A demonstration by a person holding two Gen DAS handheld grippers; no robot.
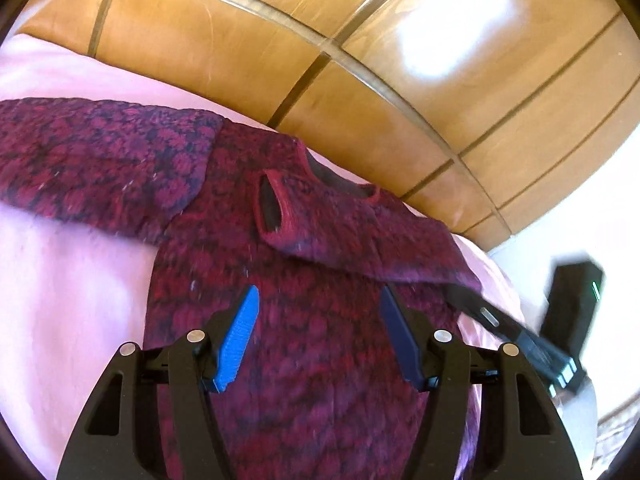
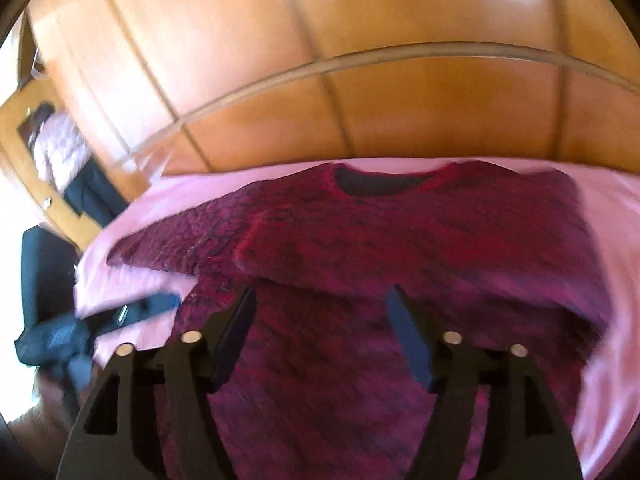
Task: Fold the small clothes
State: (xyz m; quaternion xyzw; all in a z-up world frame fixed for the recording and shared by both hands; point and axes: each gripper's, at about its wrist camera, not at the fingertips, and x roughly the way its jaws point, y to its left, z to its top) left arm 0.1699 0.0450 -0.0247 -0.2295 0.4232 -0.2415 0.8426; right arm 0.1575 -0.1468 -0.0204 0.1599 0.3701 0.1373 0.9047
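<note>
Right claw (image 2: 320, 316) spread wide above maroon sweater (image 2: 360, 240), pink bedsheet (image 2: 612, 216)

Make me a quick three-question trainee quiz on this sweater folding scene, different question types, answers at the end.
1. True or false: the left tongs are shut on the dark red and purple knitted sweater.
2. Multiple choice: the sweater lies on a (A) pink bedsheet, (B) bare wooden floor, (C) glass table.
3. Fill in: one sleeve is folded across the chest; the other sleeve lies ____.

Key: 1 false, both the left and right tongs are open above the sweater. 2 A. 3 spread out flat on the sheet.
</note>
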